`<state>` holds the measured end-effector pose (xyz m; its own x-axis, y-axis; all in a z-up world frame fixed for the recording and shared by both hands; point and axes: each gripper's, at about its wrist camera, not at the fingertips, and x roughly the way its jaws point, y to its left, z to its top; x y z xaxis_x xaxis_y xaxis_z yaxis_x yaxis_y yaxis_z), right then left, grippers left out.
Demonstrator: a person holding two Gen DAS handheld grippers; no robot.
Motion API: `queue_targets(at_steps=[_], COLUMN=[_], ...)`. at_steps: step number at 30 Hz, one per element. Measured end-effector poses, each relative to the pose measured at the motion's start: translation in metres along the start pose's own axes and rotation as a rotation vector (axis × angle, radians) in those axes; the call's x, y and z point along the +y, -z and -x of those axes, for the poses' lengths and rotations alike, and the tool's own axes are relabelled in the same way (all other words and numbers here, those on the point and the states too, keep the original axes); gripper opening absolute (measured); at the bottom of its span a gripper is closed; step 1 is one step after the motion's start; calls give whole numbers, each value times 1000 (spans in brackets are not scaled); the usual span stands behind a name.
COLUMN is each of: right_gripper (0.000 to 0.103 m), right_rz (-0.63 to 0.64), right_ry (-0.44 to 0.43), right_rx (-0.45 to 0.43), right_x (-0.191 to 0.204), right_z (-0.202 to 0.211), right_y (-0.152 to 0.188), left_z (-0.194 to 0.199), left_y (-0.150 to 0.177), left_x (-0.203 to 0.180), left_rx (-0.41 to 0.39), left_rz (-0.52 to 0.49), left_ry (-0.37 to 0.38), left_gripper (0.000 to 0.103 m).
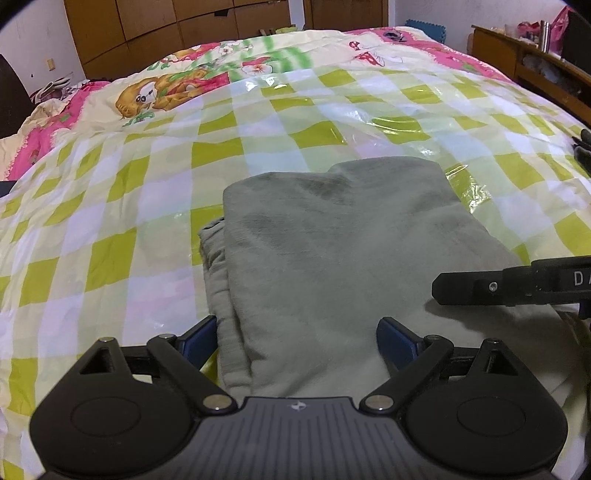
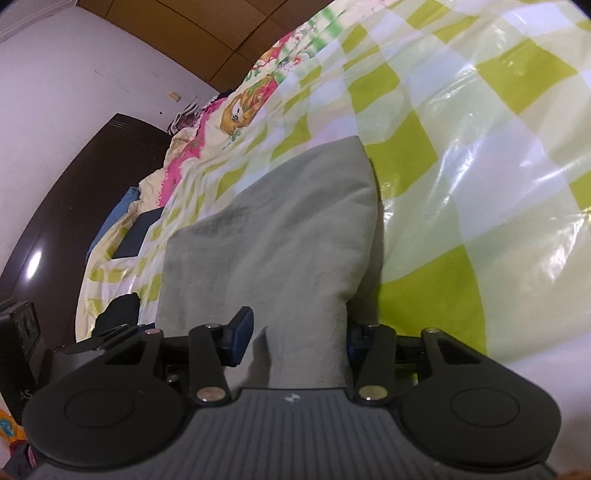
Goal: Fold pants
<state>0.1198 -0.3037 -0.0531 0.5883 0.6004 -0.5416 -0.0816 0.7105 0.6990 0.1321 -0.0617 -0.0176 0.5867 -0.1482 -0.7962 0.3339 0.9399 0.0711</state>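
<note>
Open room: wide stretch of bed (image 1: 110, 229) free beyond and to the left of the pants (image 1: 332, 251); wooden cabinets (image 1: 155, 33) line the far wall, a wooden shelf unit (image 1: 524, 59) stands at far right.
Pants place: folded stack at the near edge of the bed, between both tongs.
Materials: pants soft grey-green, matte, layered edges showing on the left; bed cover glossy, crinkled, green-and-white checks, cartoon print farther back.
Left tongs (image 1: 297, 338): jaws fully apart, blue pads either side of the stack's near edge, not pressing.
Right tongs (image 2: 297, 334): jaws partly apart, a raised fold of cloth between them; contact with the right pad unclear.
</note>
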Motion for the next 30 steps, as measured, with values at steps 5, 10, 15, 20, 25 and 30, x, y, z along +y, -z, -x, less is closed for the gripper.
queue_targets(at_steps=[5,10,15,20,25,30], right_gripper=[44,38,30,28,31,32], right_rz=[23,61,95,107,98,70], right_ry=[13,45,93,102,88,65], right_rx=[11,19,16,19,31,34], right_x=[4,10,16,17,15,10], right_z=[-1,-1,0,0,-2,-4], right_y=[-1,-1,0,0,-2,-5], left_z=[0,1,5,18,21,19], left_y=[-3,-1,0,4,7,9], left_x=[-8,-9,-11,-5,12,22], left_rx=[8,6,-9,-35,-18,-12], left_rz=[-24,-29,-35,-30,29,51], left_ry=[-26,-31,-32,-41,-5,3], left_gripper=[103,103,95,71,75,88])
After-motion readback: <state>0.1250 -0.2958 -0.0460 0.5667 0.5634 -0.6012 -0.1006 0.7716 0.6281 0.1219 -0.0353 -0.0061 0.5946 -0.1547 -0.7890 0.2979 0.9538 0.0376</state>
